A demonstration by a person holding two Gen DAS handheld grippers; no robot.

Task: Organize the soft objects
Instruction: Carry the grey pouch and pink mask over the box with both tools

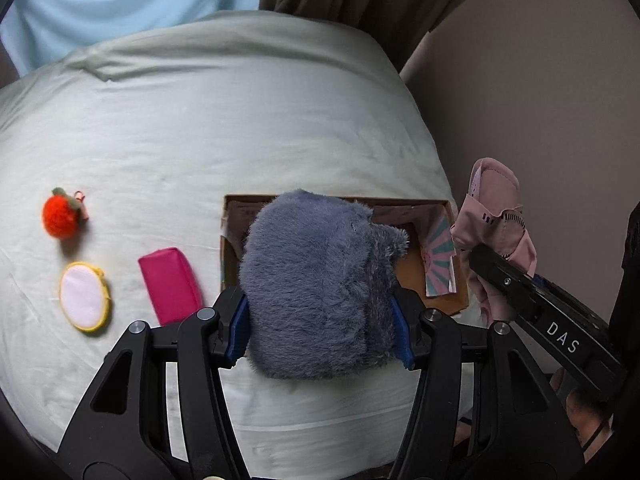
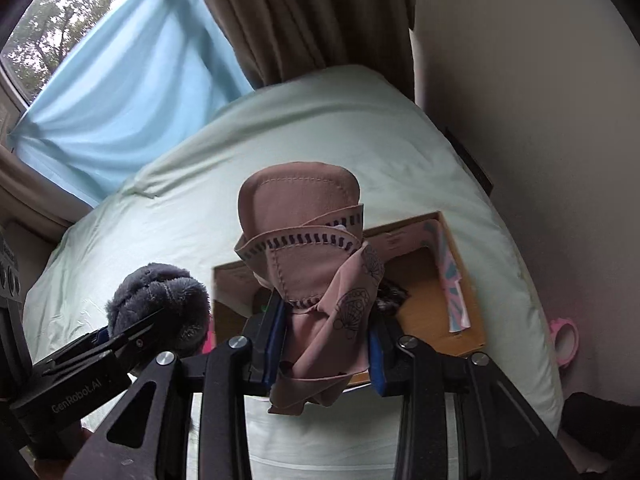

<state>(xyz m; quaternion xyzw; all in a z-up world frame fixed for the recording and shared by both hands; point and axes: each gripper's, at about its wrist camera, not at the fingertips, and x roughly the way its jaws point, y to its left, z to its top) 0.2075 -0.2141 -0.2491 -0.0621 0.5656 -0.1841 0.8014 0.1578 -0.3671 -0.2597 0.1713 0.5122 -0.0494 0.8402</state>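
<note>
My left gripper (image 1: 320, 324) is shut on a fluffy grey-blue plush (image 1: 316, 280) and holds it above the near edge of an open cardboard box (image 1: 440, 280) on the pale green bed. My right gripper (image 2: 326, 344) is shut on a folded pink cloth (image 2: 308, 248) with dark stitching, held over the same box (image 2: 432, 292). In the left wrist view the pink cloth (image 1: 496, 216) hangs at the box's right side. In the right wrist view the grey plush (image 2: 160, 300) is left of the box. A striped pink and teal item (image 1: 438, 260) leans inside the box.
On the bed (image 1: 240, 120) left of the box lie an orange knitted fruit (image 1: 60, 212), a round yellow-rimmed pad (image 1: 84, 296) and a magenta pouch (image 1: 170, 284). A wall (image 1: 540, 100) runs along the bed's right side; curtains (image 2: 120, 92) hang behind. A pink object (image 2: 564, 340) lies beside the bed.
</note>
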